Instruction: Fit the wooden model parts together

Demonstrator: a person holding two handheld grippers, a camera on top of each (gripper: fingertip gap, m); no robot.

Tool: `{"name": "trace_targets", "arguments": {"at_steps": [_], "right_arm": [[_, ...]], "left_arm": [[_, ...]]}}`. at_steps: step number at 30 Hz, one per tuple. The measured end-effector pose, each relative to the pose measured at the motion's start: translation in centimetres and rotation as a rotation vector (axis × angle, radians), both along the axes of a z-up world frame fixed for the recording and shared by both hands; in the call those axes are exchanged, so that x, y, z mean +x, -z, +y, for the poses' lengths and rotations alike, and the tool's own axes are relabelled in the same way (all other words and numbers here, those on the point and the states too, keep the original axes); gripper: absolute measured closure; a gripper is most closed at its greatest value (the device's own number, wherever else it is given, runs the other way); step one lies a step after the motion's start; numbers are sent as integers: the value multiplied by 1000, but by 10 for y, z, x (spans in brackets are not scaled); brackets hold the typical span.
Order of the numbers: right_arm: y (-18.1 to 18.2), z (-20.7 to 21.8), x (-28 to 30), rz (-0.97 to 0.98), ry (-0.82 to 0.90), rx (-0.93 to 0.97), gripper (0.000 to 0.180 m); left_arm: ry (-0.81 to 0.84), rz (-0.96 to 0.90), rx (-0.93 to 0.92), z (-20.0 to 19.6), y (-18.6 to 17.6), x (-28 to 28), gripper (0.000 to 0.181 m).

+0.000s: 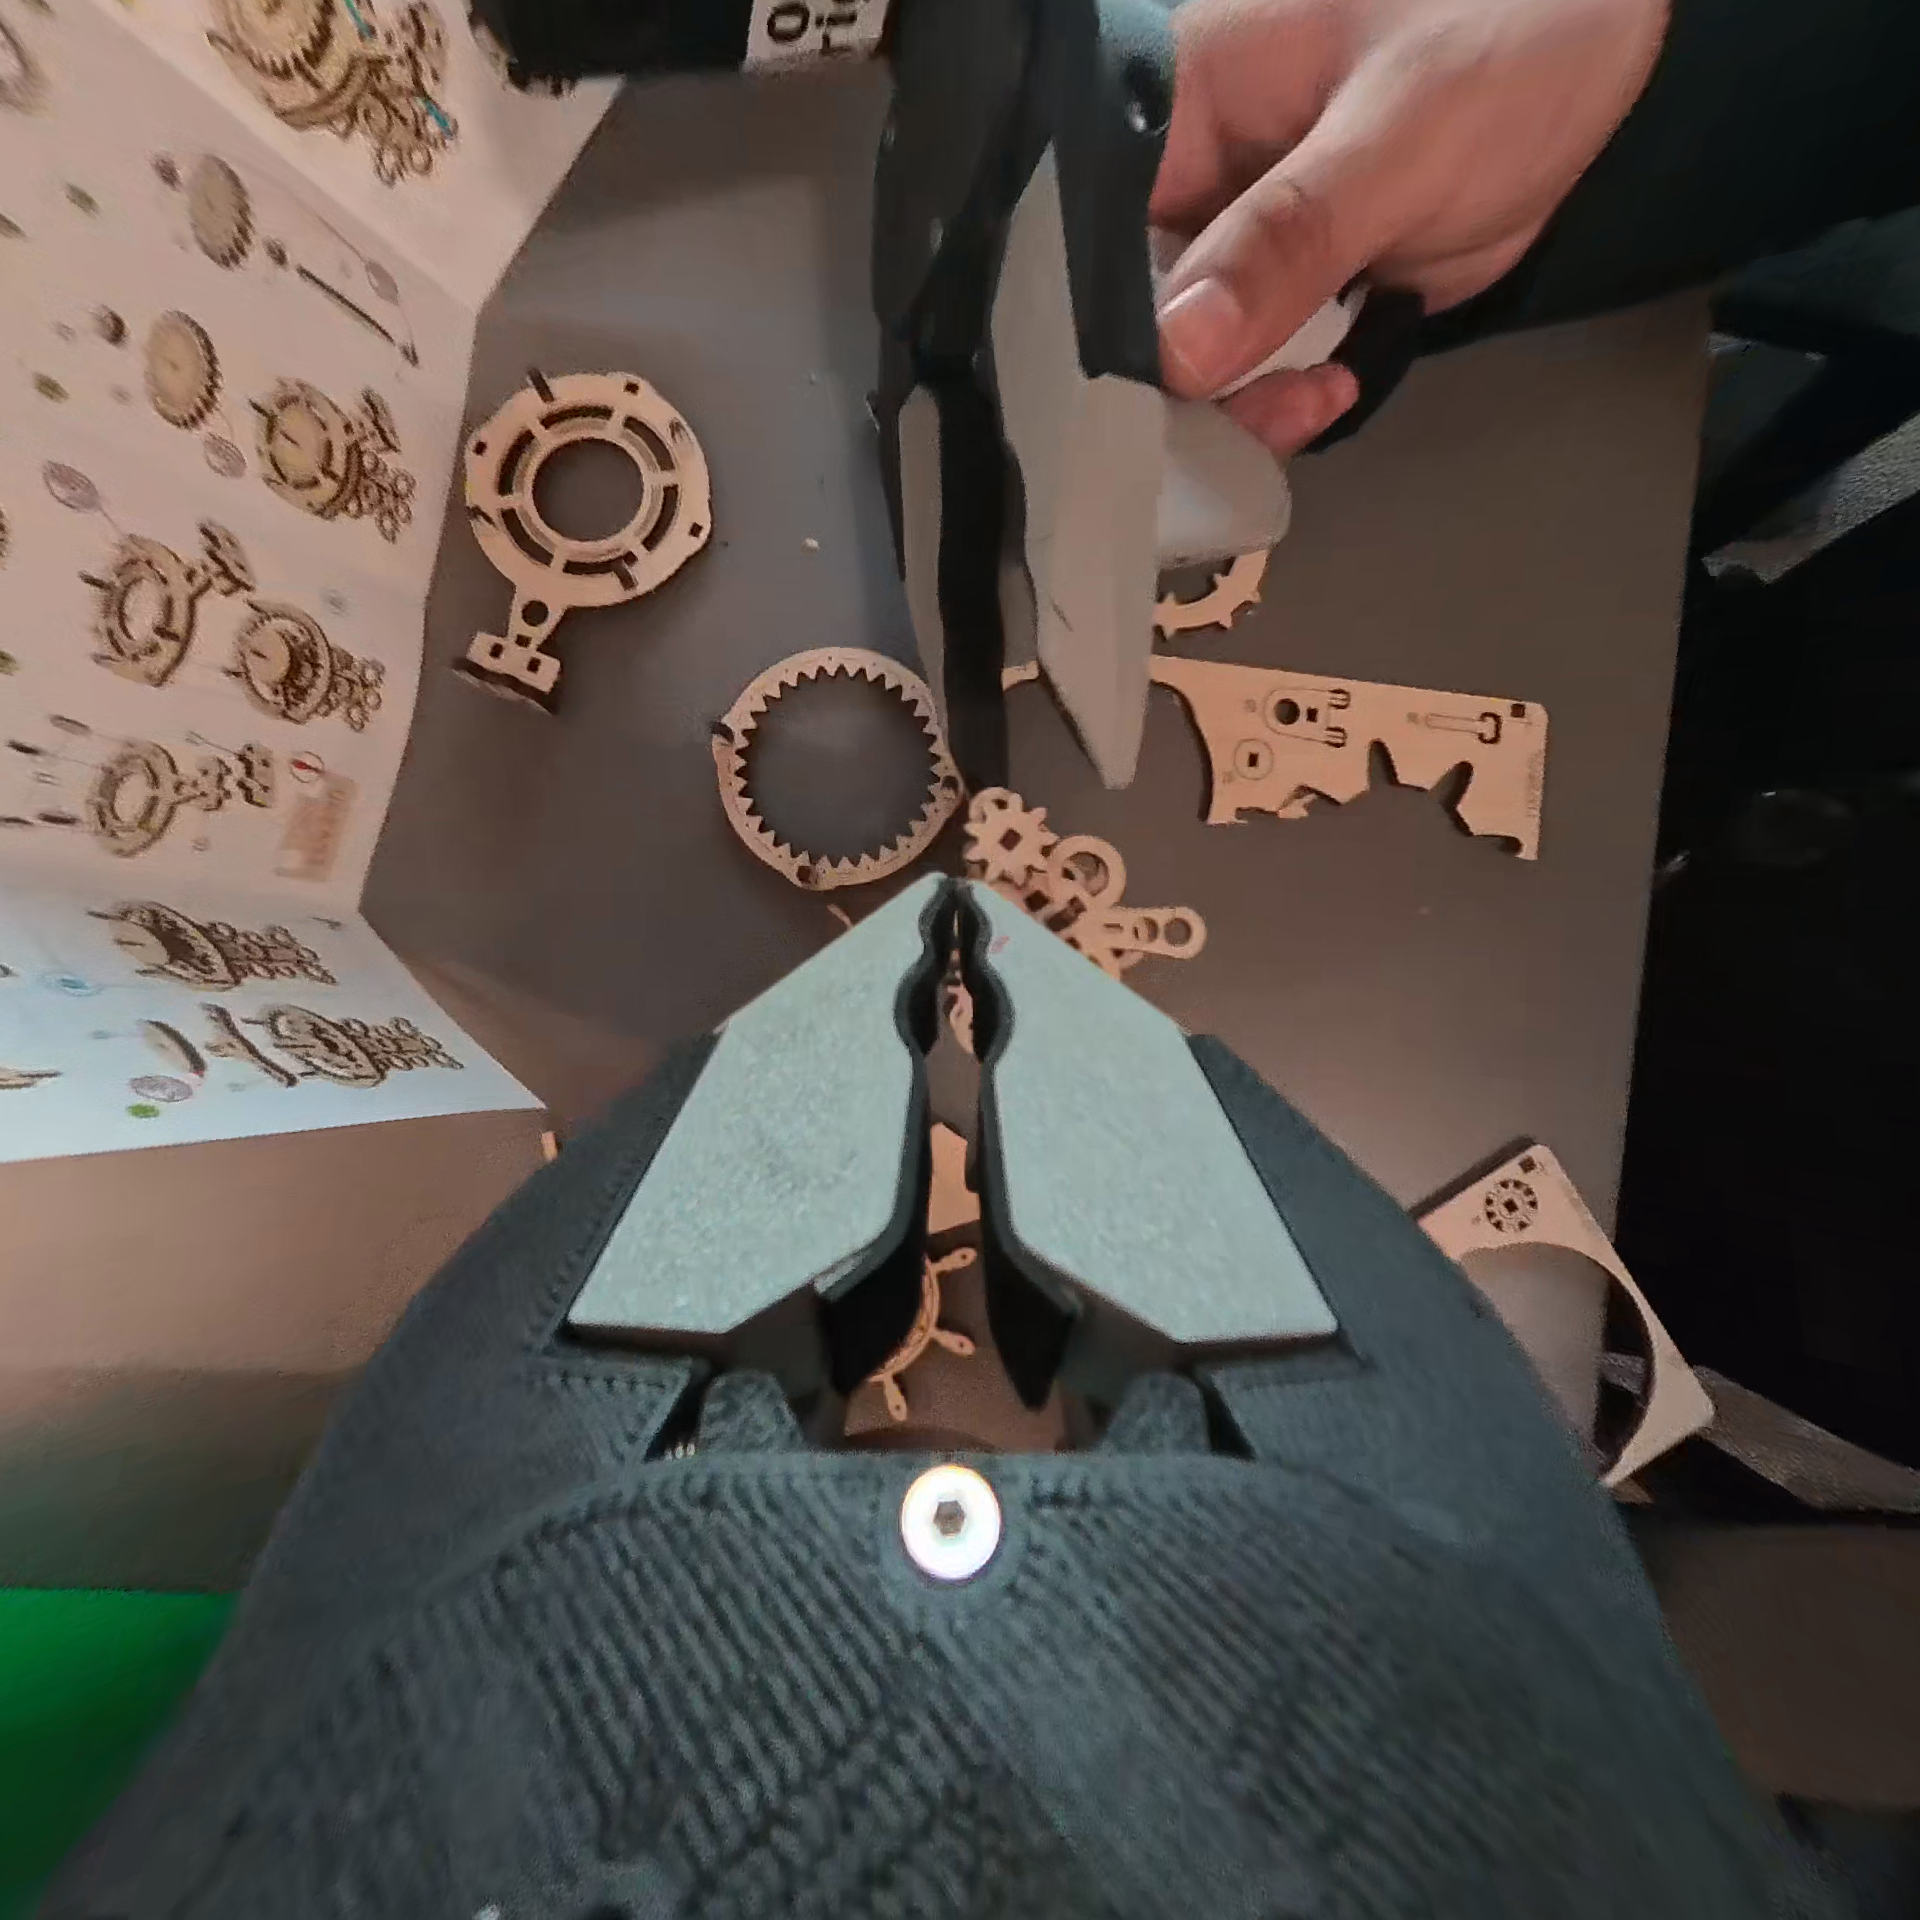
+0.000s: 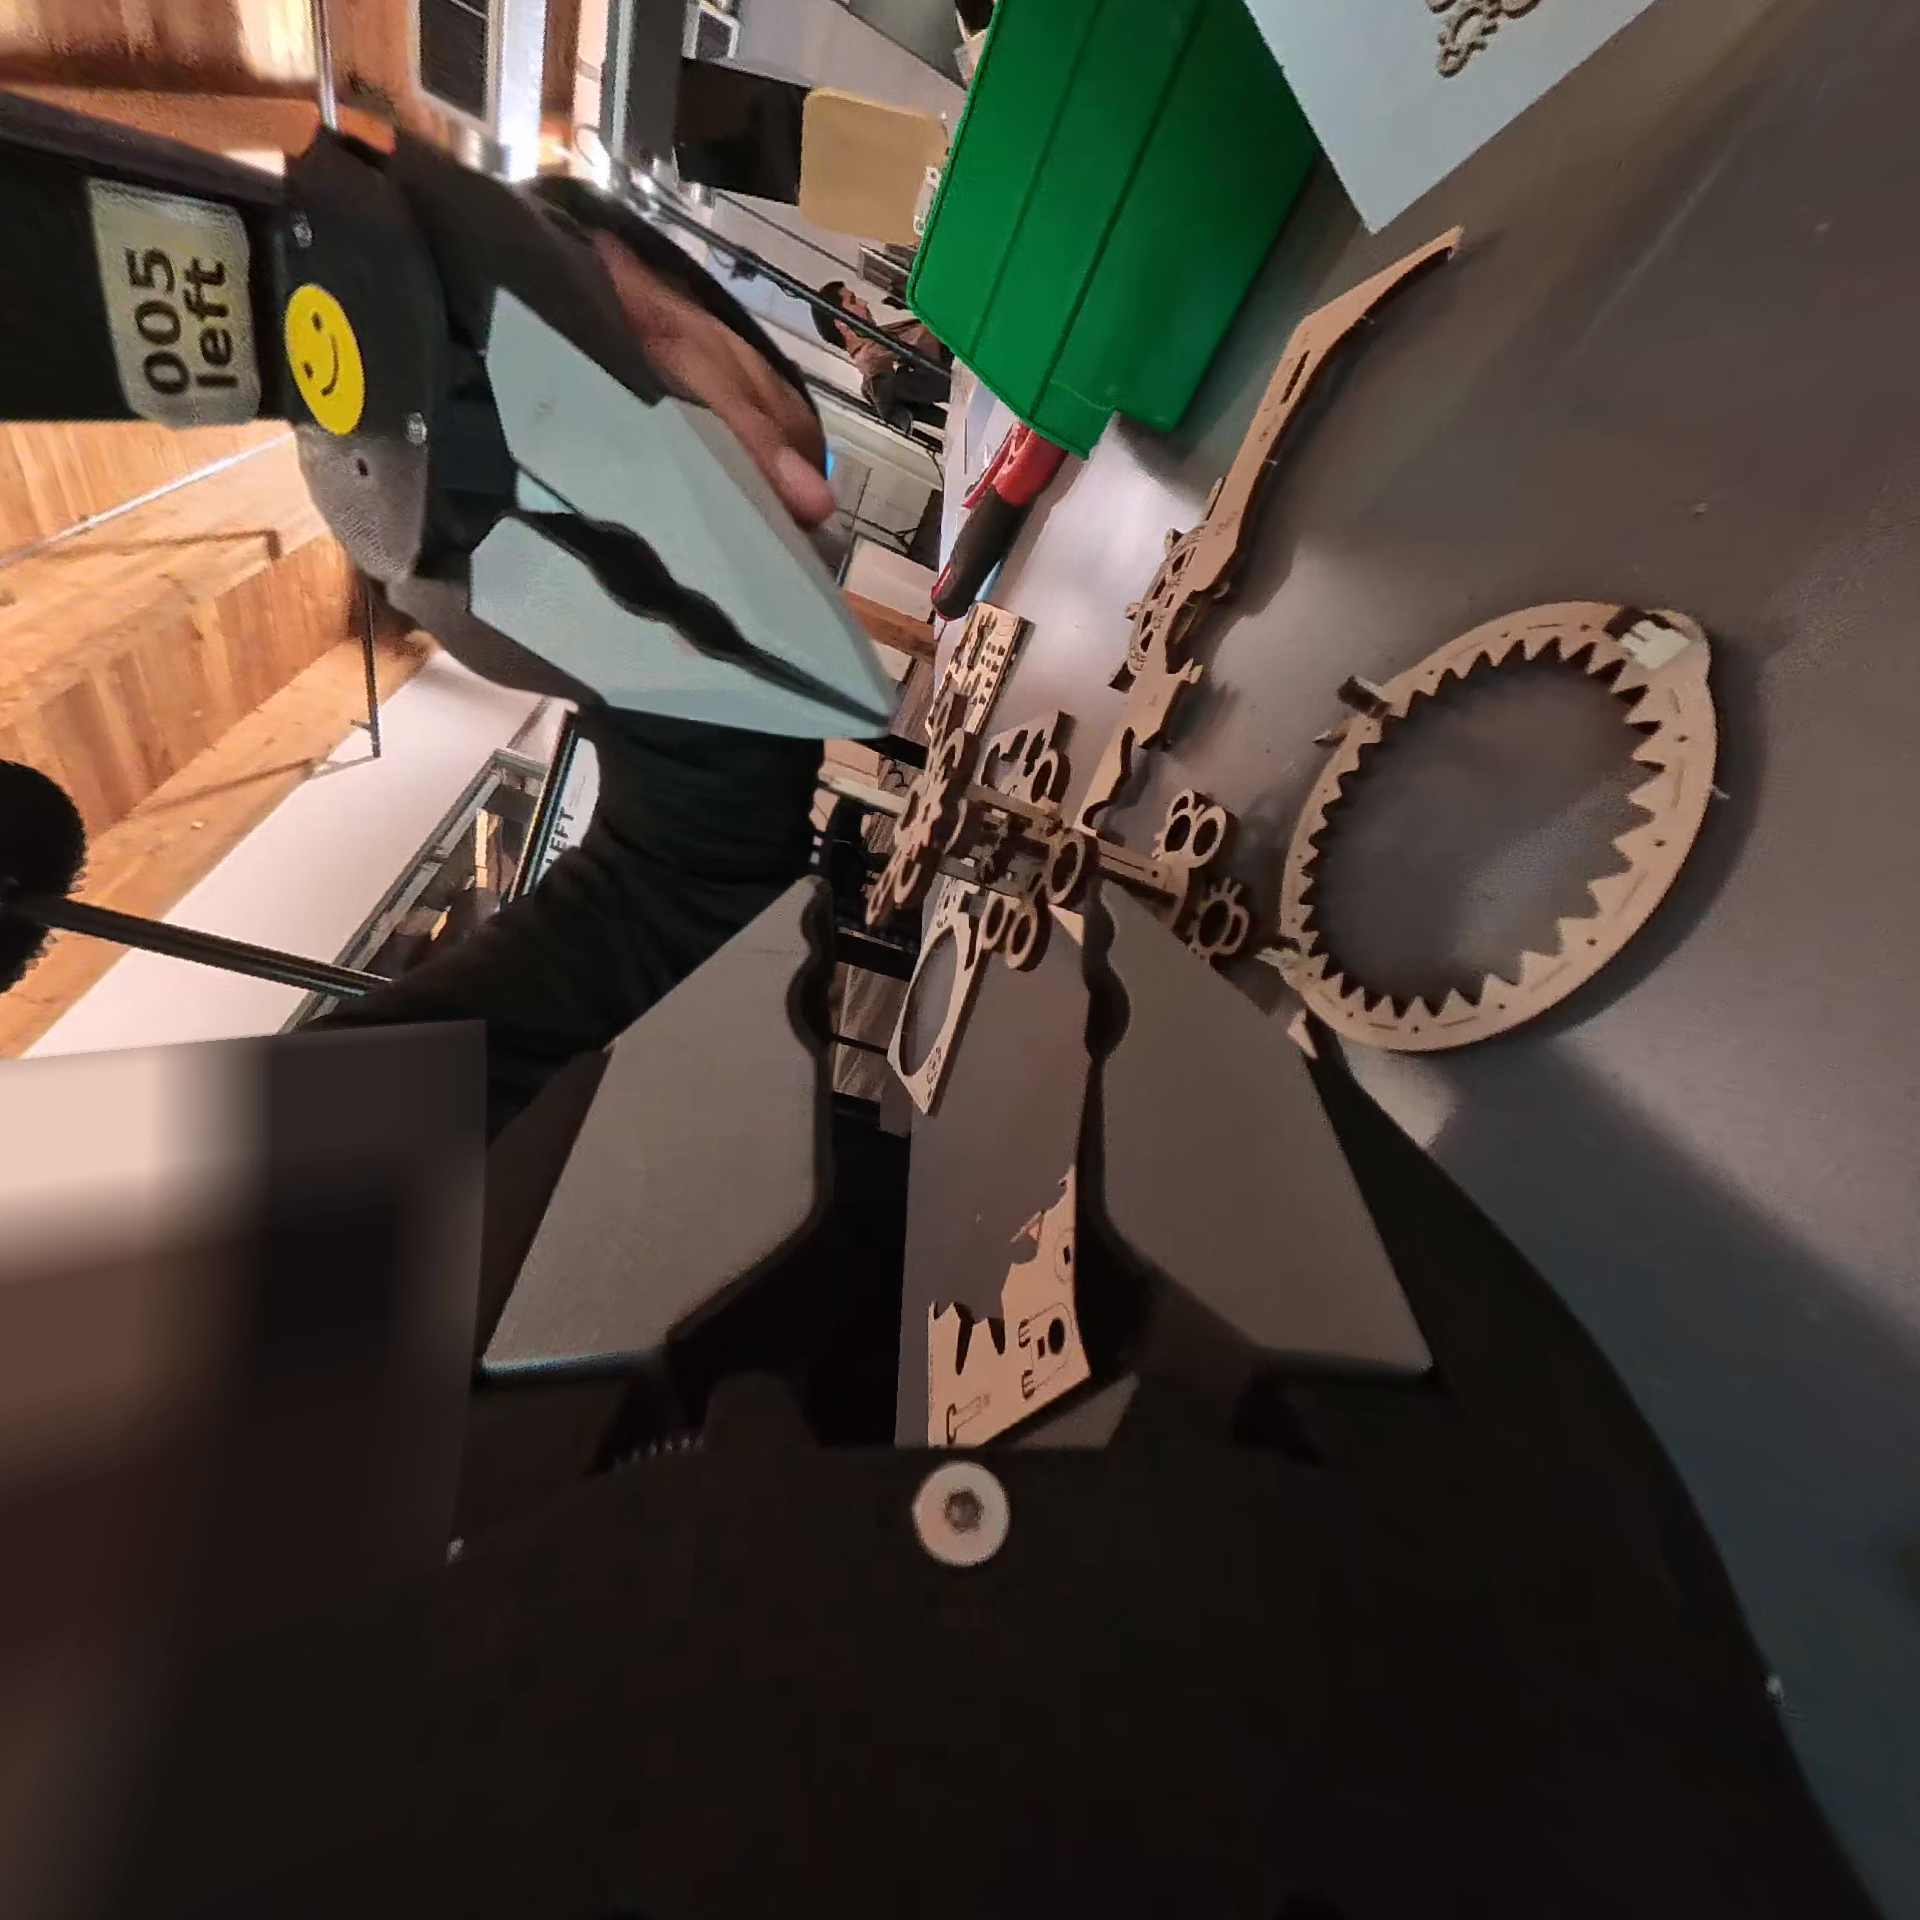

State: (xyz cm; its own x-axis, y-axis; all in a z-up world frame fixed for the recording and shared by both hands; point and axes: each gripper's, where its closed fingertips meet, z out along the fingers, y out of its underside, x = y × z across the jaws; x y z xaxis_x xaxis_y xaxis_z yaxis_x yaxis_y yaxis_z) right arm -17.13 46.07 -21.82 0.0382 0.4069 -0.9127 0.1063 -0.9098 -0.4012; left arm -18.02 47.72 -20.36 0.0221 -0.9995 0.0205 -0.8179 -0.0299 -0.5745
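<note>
A small wooden gear assembly point(image 1: 1070, 904) lies on the grey table. It also shows in the right wrist view point(image 2: 1039, 842). My left gripper point(image 1: 951, 891) is shut and empty, with its tips just above the near side of the assembly. It also shows at the upper left of the right wrist view point(image 2: 883, 717). My right gripper point(image 2: 956, 904) is open, and the assembly sits just beyond its tips. In the left wrist view it point(image 1: 1044, 774) points down from above. A ring gear with inner teeth point(image 1: 732, 769) point(image 2: 1688, 810) lies beside the assembly.
A slotted round frame part point(image 1: 516, 649) lies far left. A printed instruction sheet point(image 1: 208, 623) covers the left side. Flat wooden offcuts point(image 1: 1382, 748) point(image 1: 1558, 1278) lie to the right. A ship-wheel part point(image 1: 925, 1320) lies under my left fingers. A green bin point(image 2: 1091, 208) and a red-handled tool point(image 2: 997, 499) stand beyond.
</note>
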Motion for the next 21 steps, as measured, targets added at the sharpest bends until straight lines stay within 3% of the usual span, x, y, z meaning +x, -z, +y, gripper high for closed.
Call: {"name": "trace_targets", "arguments": {"at_steps": [1,12,21], "right_arm": [[-1,-1,0,3,-1,4,135],[-13,7,11,44,62,-9,143],[-7,6,6,24,54,-10,143]], "left_arm": [[0,6,-22,-2,3,0,181],[-36,16,-75,3,7,2,181],[-6,-77,-161,-3,7,9,181]]}}
